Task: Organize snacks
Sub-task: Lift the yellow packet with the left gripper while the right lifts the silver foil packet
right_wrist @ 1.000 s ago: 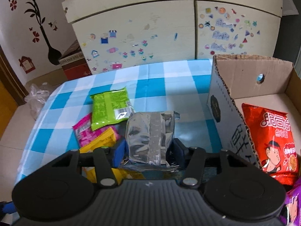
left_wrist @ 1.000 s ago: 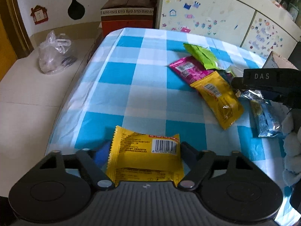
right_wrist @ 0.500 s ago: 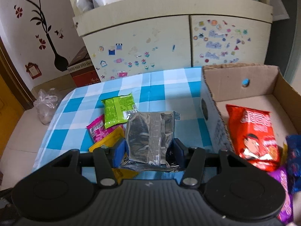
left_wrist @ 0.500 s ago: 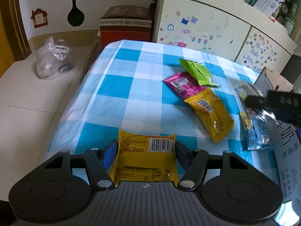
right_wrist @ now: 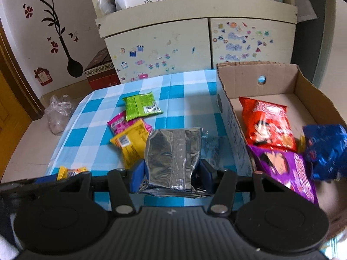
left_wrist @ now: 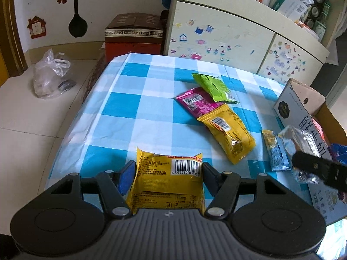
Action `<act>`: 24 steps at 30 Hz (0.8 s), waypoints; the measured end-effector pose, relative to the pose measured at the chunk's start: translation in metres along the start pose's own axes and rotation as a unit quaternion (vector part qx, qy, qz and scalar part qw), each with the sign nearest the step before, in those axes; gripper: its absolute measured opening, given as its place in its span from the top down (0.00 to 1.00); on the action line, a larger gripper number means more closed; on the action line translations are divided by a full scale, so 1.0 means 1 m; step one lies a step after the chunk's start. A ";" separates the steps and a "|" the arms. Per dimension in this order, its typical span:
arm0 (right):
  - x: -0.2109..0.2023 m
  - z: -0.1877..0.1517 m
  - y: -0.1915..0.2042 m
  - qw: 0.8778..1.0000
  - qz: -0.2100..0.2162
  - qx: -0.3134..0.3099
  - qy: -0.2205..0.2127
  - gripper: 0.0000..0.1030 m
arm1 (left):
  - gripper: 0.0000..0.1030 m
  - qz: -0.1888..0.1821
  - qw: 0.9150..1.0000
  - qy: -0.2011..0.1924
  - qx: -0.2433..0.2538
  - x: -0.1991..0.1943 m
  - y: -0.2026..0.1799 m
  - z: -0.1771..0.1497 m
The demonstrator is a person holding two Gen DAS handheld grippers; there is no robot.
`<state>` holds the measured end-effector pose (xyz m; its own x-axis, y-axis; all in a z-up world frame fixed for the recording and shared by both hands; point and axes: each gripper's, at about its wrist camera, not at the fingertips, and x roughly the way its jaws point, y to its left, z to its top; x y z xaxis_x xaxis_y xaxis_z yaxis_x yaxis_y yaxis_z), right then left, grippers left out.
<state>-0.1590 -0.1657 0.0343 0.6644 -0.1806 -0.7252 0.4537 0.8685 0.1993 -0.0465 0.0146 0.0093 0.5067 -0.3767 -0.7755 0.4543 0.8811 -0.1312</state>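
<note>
My left gripper is shut on a yellow barcoded snack packet, held above the checked tablecloth. My right gripper is shut on a silver foil packet, held above the cloth just left of the cardboard box. The box holds a red packet, a purple packet and a blue packet. On the cloth lie a green packet, a pink packet, a long yellow packet and a small blue-yellow packet.
A stickered cream cabinet stands behind the table. A red-brown box and a clear plastic bag sit on the floor at the left. The table's left edge drops to the tiled floor.
Both grippers have risen with their packets. The right gripper has moved toward the box, so more of its inside shows. The packets on the cloth have not moved.
</note>
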 end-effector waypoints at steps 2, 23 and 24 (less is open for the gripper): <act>-0.005 -0.006 -0.002 1.000 -0.002 0.003 0.002 0.47 | 0.32 -0.003 1.000 -0.001 0.005 -0.001 -0.002 -0.001; -0.046 -0.014 -0.018 1.000 -0.015 0.023 -0.015 0.47 | 0.32 -0.009 0.999 -0.018 0.037 -0.016 -0.005 -0.011; -0.049 -0.012 -0.020 0.999 -0.013 0.025 -0.018 0.47 | 0.32 -0.009 0.999 -0.017 0.038 -0.017 -0.005 -0.011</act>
<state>-0.2075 -0.1686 0.0582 0.6720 -0.2200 -0.7071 0.4997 0.8395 0.2137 -0.0655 0.0195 0.0158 0.5227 -0.4023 -0.7516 0.5166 0.8508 -0.0961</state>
